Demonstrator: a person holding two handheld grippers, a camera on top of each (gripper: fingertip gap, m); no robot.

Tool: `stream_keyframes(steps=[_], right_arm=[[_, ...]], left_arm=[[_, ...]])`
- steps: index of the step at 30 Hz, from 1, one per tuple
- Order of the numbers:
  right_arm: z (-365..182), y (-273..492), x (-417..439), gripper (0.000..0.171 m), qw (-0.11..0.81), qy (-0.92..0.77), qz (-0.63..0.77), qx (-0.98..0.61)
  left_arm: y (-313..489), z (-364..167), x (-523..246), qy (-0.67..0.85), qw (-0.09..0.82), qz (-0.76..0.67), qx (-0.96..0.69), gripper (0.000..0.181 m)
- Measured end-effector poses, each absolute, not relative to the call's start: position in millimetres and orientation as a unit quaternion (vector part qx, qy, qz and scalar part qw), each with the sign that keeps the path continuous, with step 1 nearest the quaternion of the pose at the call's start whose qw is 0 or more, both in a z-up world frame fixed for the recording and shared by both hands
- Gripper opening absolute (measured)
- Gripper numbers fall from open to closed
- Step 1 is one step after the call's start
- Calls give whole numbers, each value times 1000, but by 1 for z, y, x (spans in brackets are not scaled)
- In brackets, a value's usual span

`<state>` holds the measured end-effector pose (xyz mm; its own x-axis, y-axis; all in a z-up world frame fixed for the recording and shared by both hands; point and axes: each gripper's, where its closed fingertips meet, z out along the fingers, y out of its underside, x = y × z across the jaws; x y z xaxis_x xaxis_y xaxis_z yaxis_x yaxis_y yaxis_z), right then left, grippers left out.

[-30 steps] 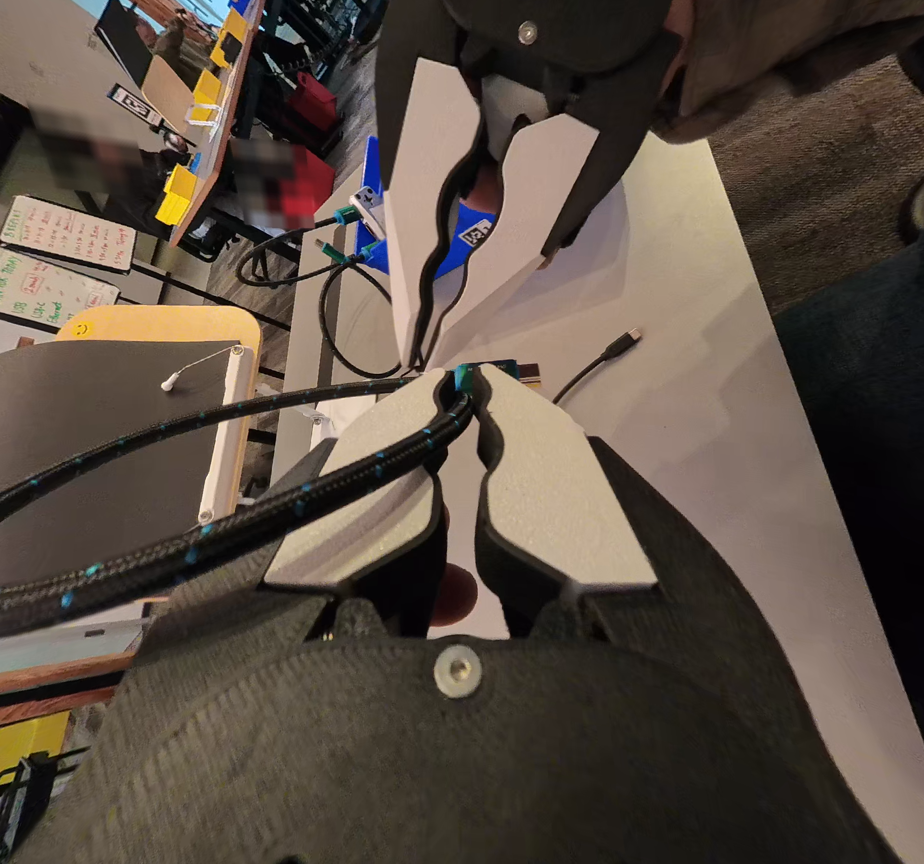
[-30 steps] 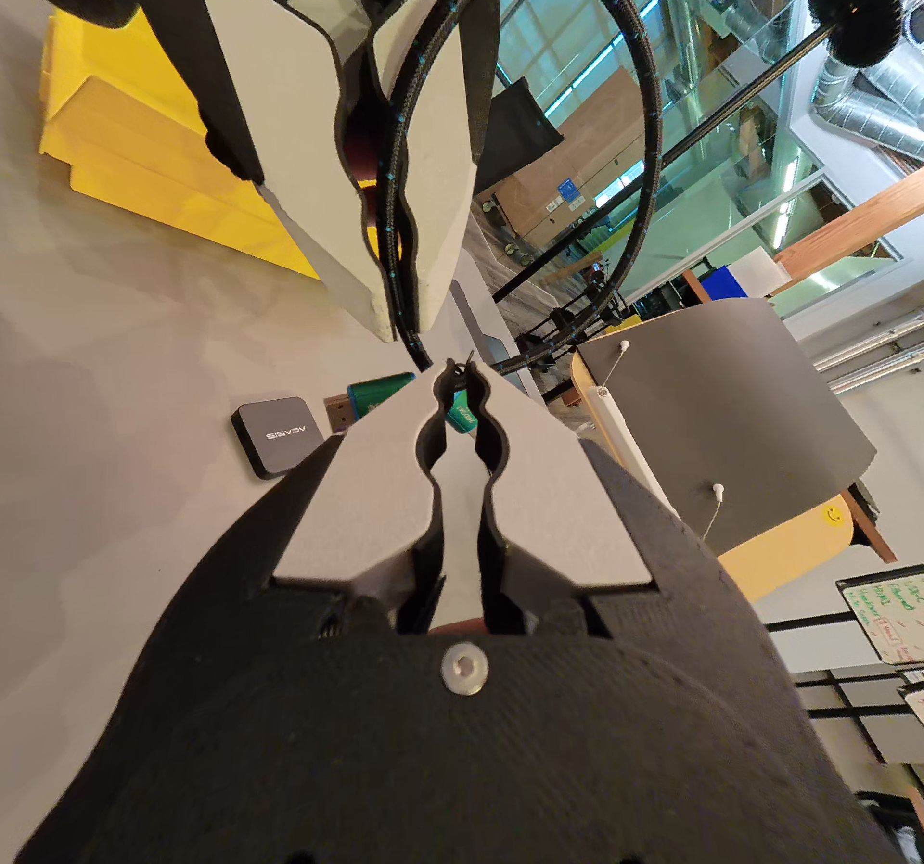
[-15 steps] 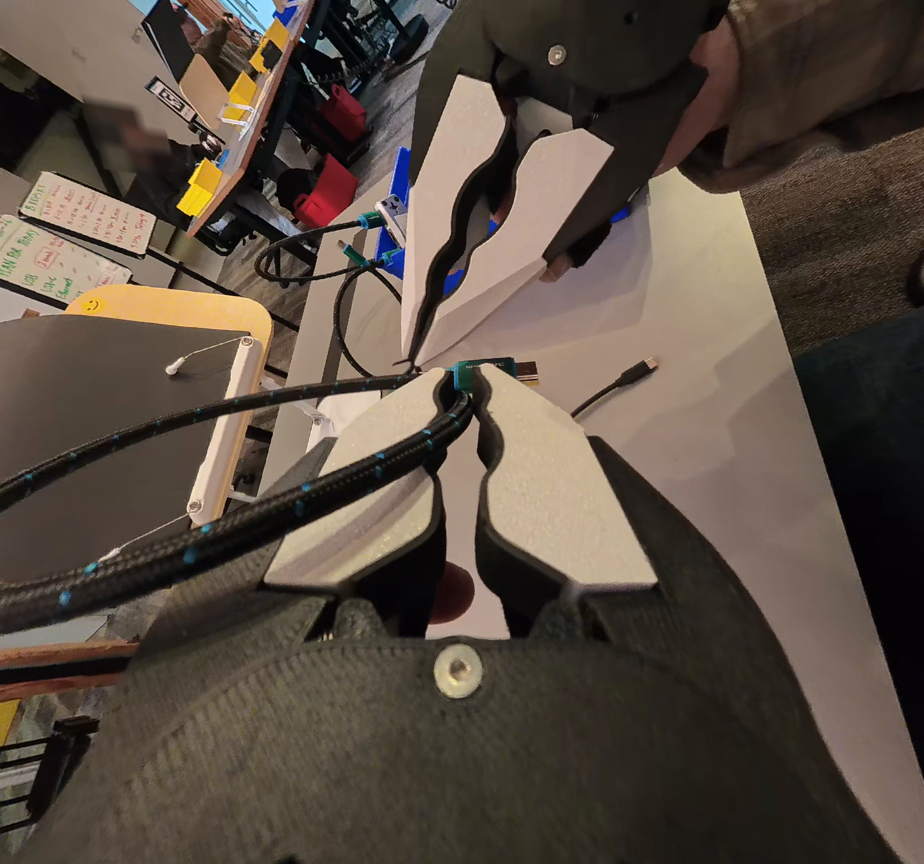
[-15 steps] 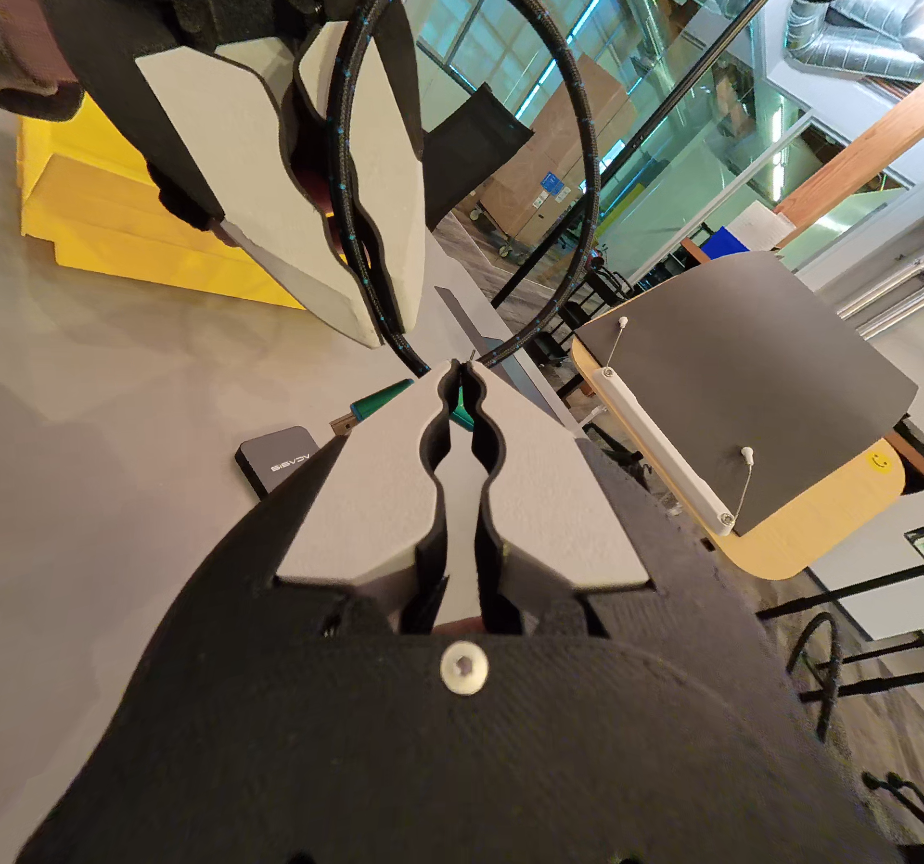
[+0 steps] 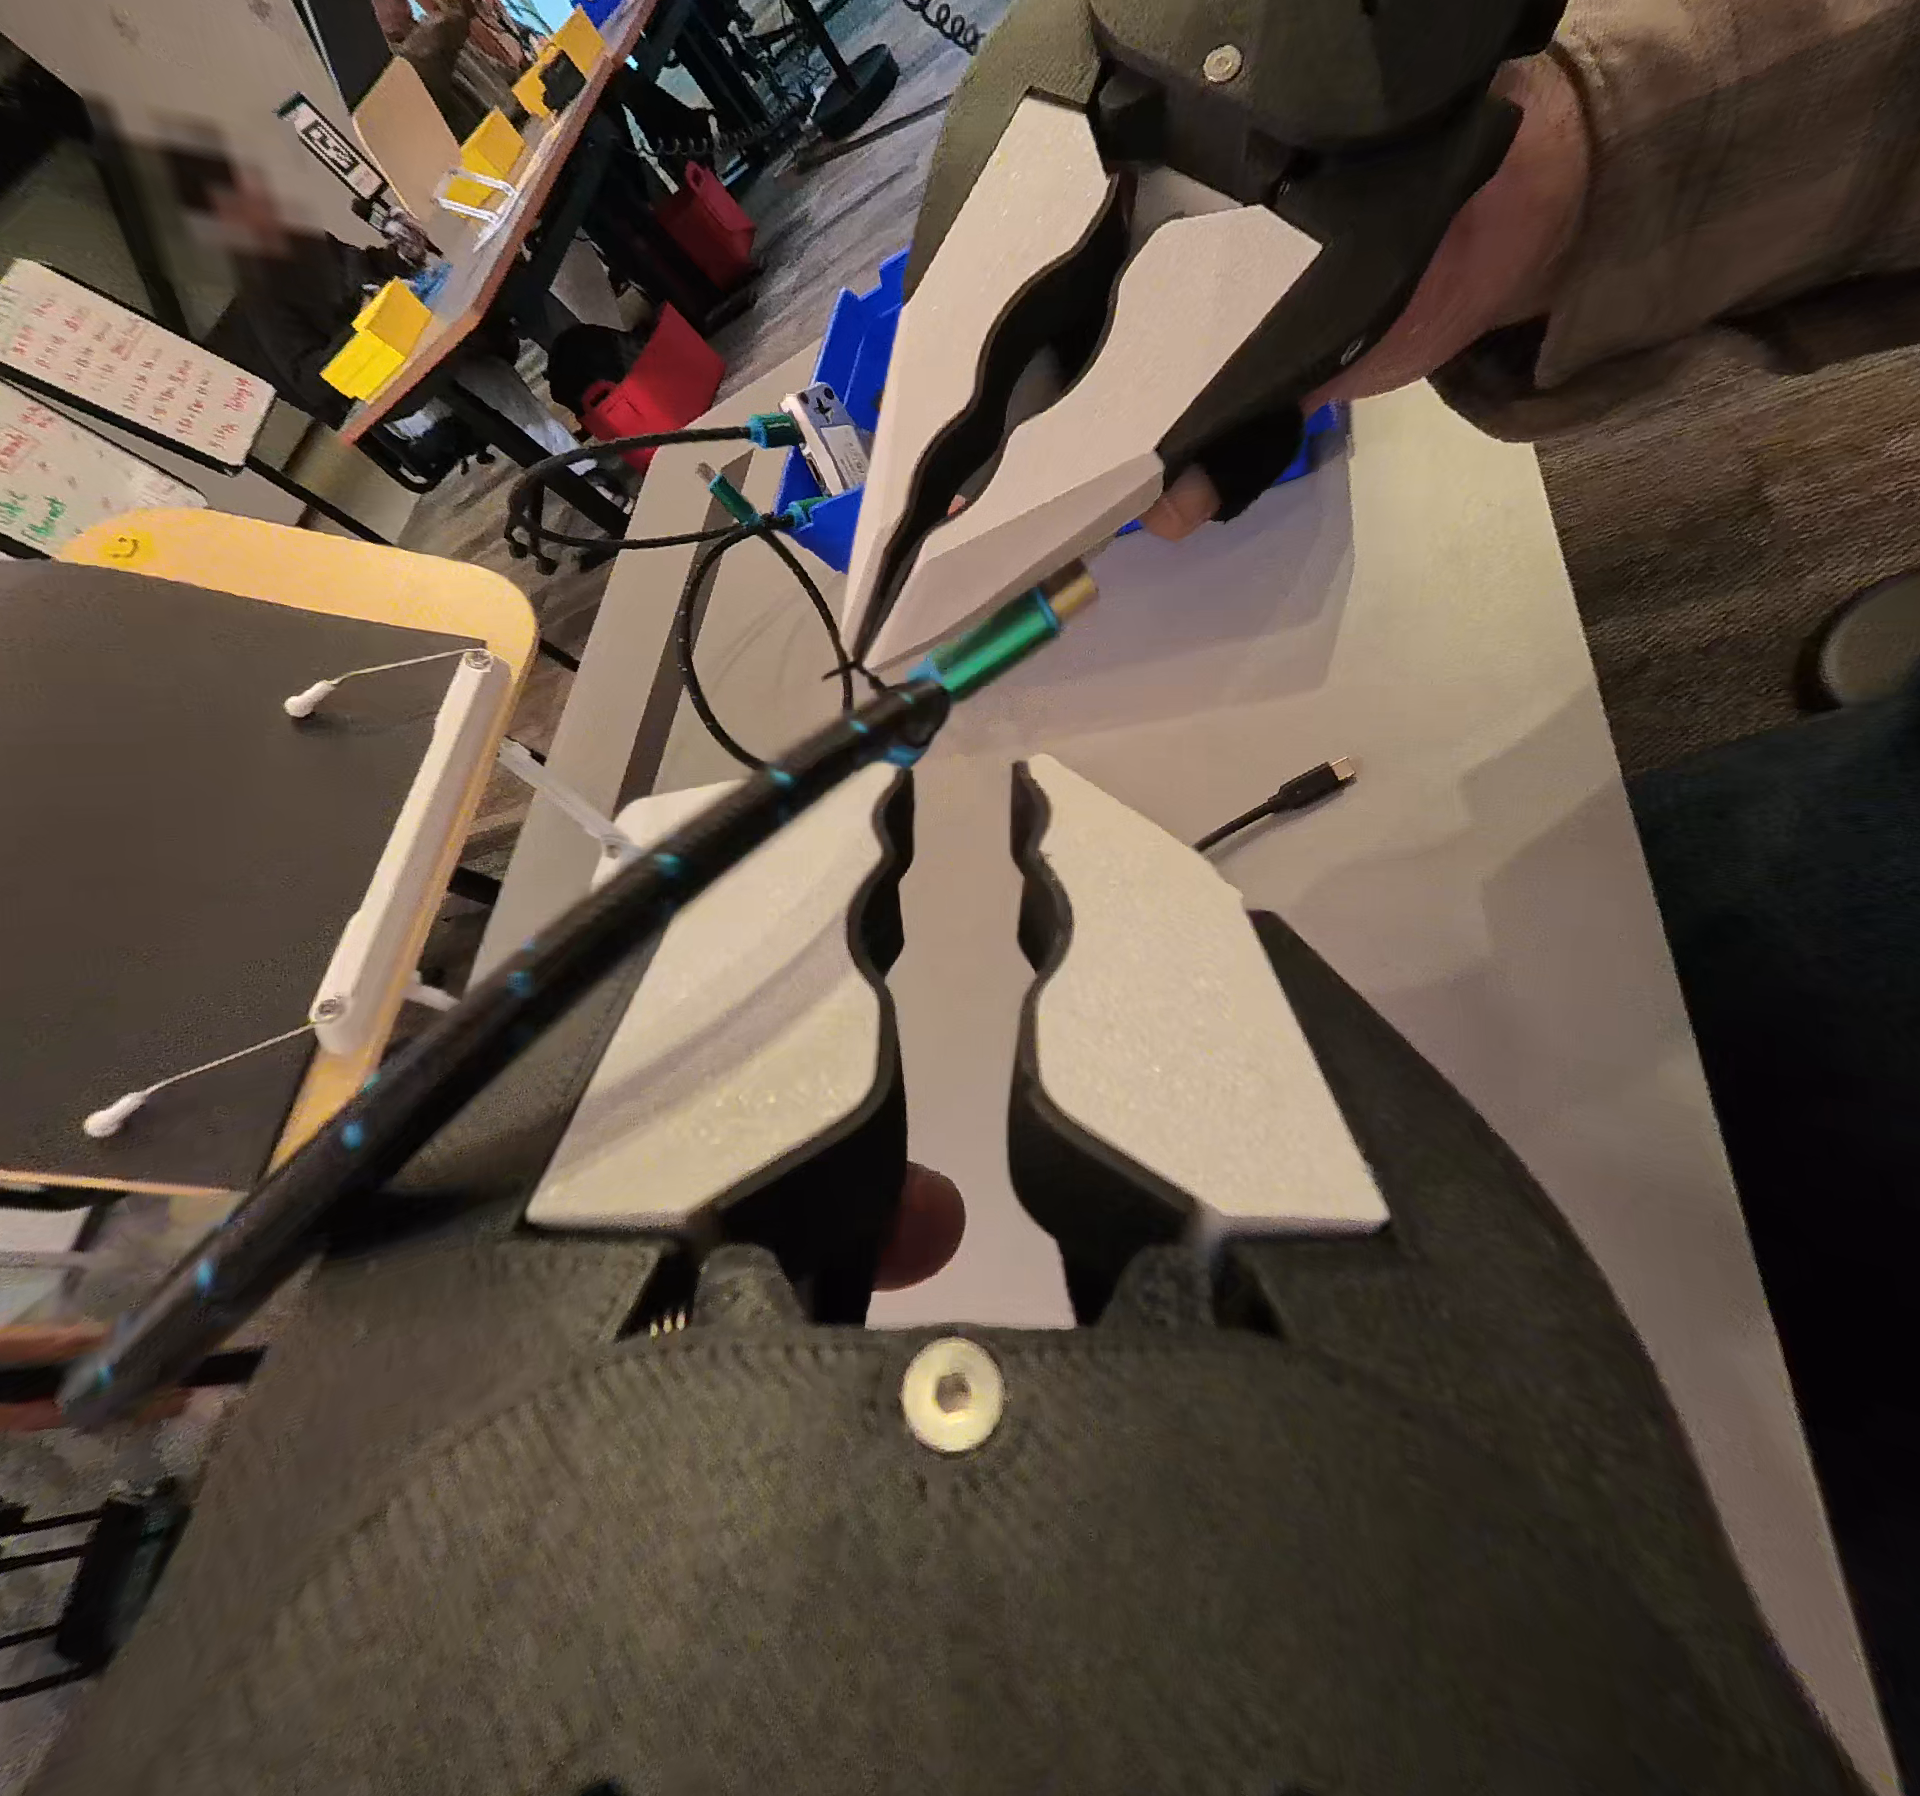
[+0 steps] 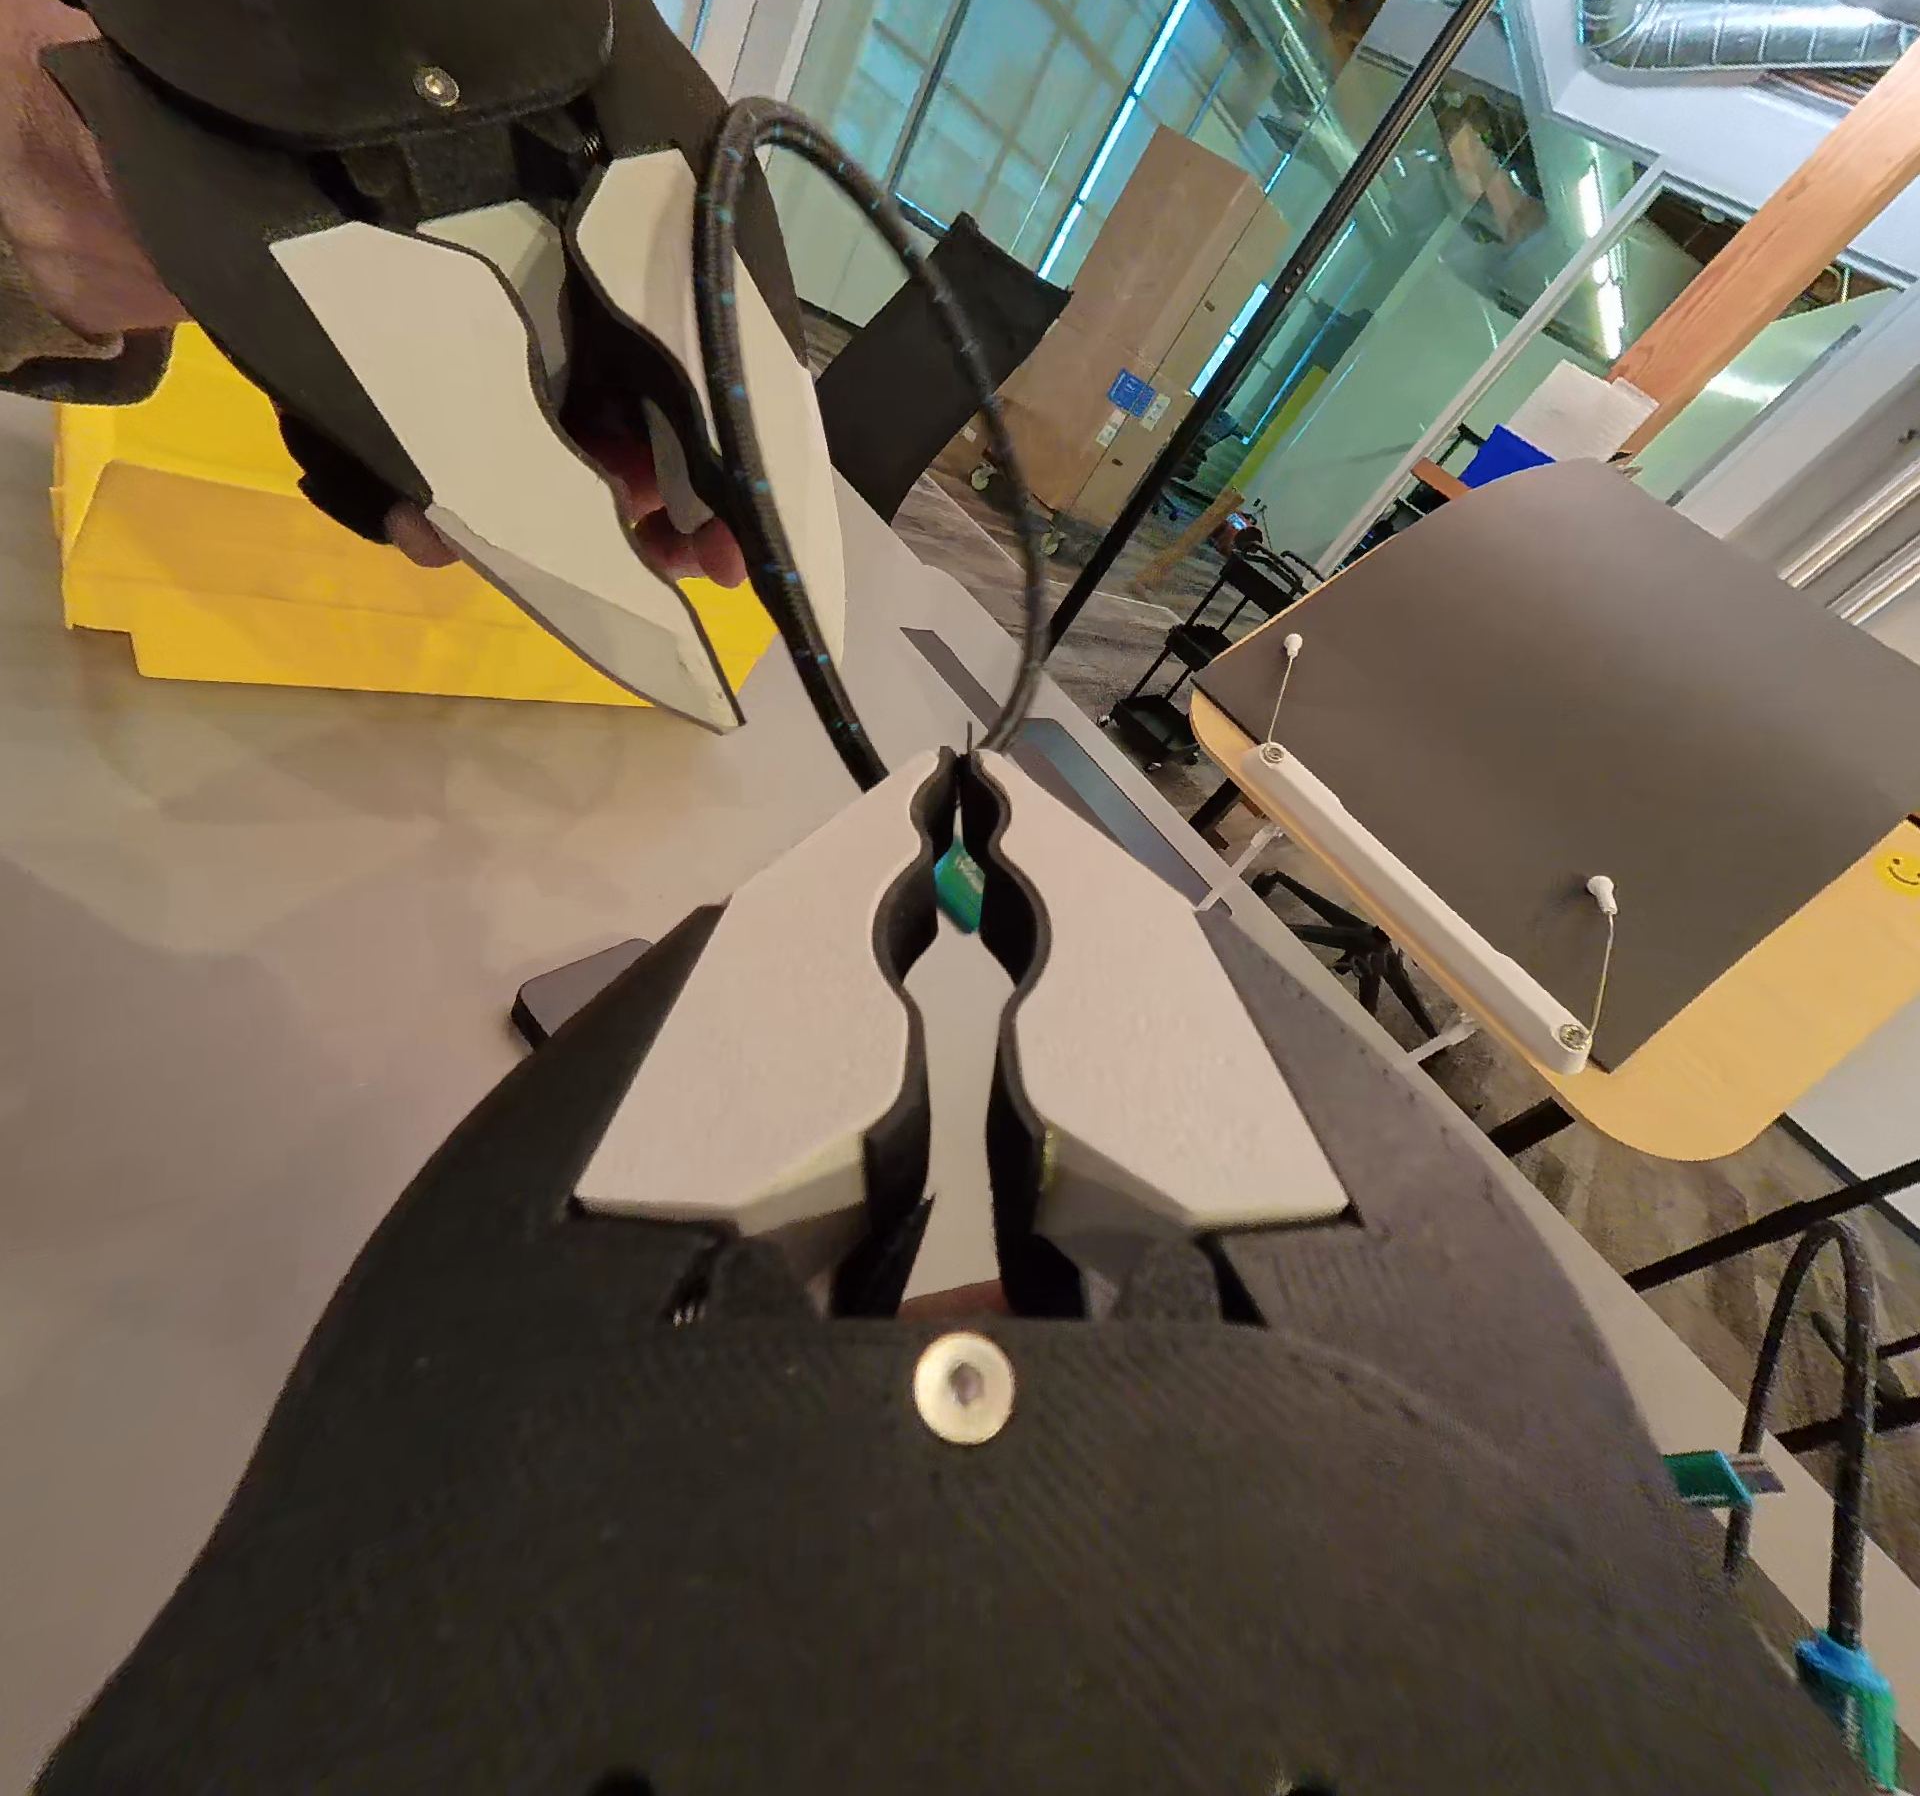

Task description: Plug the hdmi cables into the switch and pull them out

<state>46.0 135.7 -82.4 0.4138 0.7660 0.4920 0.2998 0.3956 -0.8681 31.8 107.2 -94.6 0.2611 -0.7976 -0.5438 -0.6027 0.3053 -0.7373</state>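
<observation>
A black braided HDMI cable (image 5: 665, 873) with a green plug (image 5: 997, 640) runs across the left wrist view, blurred. My left gripper (image 5: 961, 780) is open and empty, with the cable lying over its left finger (image 5: 727, 998). My right gripper (image 5: 864, 647) comes in from above and is shut on the cable just behind the plug. In the right wrist view my right gripper (image 6: 961, 759) is shut, with the green plug (image 6: 958, 889) between its fingers and the cable (image 6: 935, 292) looping up. The dark grey switch (image 6: 566, 993) lies on the table, mostly hidden by my right gripper. The left gripper (image 6: 774, 697) stands open above it.
A blue bin (image 5: 852, 364) with more green-plugged cables (image 5: 727, 510) stands at the table's far end. A thin black USB cable (image 5: 1288, 790) lies to the right. A yellow bin (image 6: 312, 603) sits behind the left gripper. A black-and-yellow board (image 6: 1558, 759) stands beside the table. My two grippers' fingertips are within a few centimetres of each other.
My left gripper has opened and let go of the cable. The cable has slipped out of its jaws and swung across the view. My right gripper stays shut on the plug end.
</observation>
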Motion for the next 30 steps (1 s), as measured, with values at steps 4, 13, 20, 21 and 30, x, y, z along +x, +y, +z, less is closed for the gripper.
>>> stream_keyframes(steps=[4, 13, 20, 21, 30], right_arm=[[-83, 136, 45, 0, 659, -508, 183, -523], [-79, 138, 45, 0, 643, -463, 275, -545], [-75, 136, 43, 0, 616, -421, 360, -561], [-75, 135, 42, 0, 613, -418, 367, -562], [-76, 128, 38, 0, 586, -422, 409, -558]], left_arm=[[110, -103, 32, 600, 528, -98, -593, 22], [131, -96, 29, 569, 592, -13, -570, 27], [143, -96, 30, 561, 637, 106, -518, 32], [143, -97, 31, 561, 638, 113, -515, 35], [148, -100, 30, 549, 640, 137, -520, 34]])
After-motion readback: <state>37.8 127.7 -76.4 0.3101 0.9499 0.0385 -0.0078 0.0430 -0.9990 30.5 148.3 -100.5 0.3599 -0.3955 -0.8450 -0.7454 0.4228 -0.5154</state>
